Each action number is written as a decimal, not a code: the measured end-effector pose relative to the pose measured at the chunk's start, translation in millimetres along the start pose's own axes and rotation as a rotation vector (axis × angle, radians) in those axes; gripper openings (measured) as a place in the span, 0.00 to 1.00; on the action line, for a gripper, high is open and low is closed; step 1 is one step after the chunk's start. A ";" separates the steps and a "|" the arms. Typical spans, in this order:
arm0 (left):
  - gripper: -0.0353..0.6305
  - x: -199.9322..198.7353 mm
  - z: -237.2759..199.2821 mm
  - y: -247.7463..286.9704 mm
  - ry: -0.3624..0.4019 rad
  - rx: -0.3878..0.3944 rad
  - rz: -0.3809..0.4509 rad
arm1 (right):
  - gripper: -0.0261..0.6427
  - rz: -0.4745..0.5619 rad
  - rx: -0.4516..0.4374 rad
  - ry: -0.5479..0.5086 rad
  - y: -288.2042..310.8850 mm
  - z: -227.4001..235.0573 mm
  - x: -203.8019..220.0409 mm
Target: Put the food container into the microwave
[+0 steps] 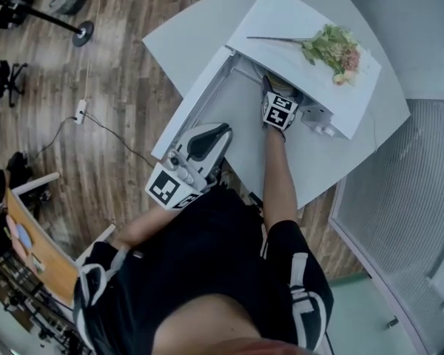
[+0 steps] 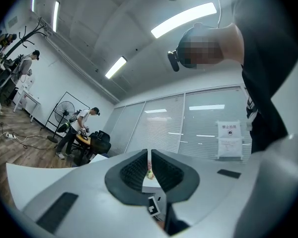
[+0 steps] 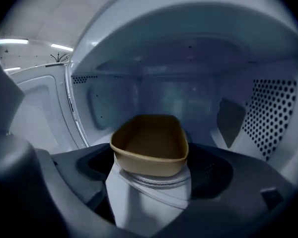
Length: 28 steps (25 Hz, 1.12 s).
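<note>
A white microwave (image 1: 281, 13) stands on a white table (image 1: 340, 161) with its door (image 1: 196, 98) swung open to the left. My right gripper (image 1: 271, 87) reaches into the cavity, its marker cube at the opening. In the right gripper view a tan, empty food container (image 3: 149, 145) sits between the jaws of the right gripper (image 3: 150, 171), which are shut on its near end, inside the cavity with the perforated wall (image 3: 273, 113) at the right. My left gripper (image 1: 207, 139) hangs by the door's near end, jaws shut with only a thin slit (image 2: 149, 170), holding nothing.
A bunch of flowers (image 1: 333, 49) lies on top of the microwave. Wooden floor with a cable and power strip (image 1: 80, 111) spreads to the left. An orange-topped desk (image 1: 37, 250) stands at the lower left. A person (image 2: 79, 128) works far off by a fan.
</note>
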<state>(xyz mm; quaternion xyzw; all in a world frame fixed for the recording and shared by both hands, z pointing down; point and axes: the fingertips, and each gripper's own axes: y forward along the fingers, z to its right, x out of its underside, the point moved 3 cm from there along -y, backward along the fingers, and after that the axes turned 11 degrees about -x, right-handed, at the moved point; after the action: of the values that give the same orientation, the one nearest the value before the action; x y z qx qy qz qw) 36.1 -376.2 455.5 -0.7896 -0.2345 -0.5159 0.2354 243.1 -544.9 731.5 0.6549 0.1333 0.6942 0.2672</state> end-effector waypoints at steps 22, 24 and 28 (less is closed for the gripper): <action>0.12 -22.6 78.4 -116.0 0.052 -0.039 0.030 | 0.75 0.068 -0.121 0.086 -185.1 -81.7 20.3; 0.12 -24.8 92.6 -143.4 0.058 -0.050 0.034 | 0.68 0.112 -0.144 0.089 -239.3 -100.6 22.0; 0.12 -25.3 109.9 -184.9 0.070 -0.068 0.041 | 0.48 0.189 -0.189 0.014 -328.8 -131.3 25.8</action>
<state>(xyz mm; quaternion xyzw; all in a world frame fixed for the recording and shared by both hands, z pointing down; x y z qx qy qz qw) -8.9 -167.9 416.9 -0.7833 -0.1924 -0.5457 0.2271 178.9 -239.1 563.2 0.6318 0.0070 0.7301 0.2602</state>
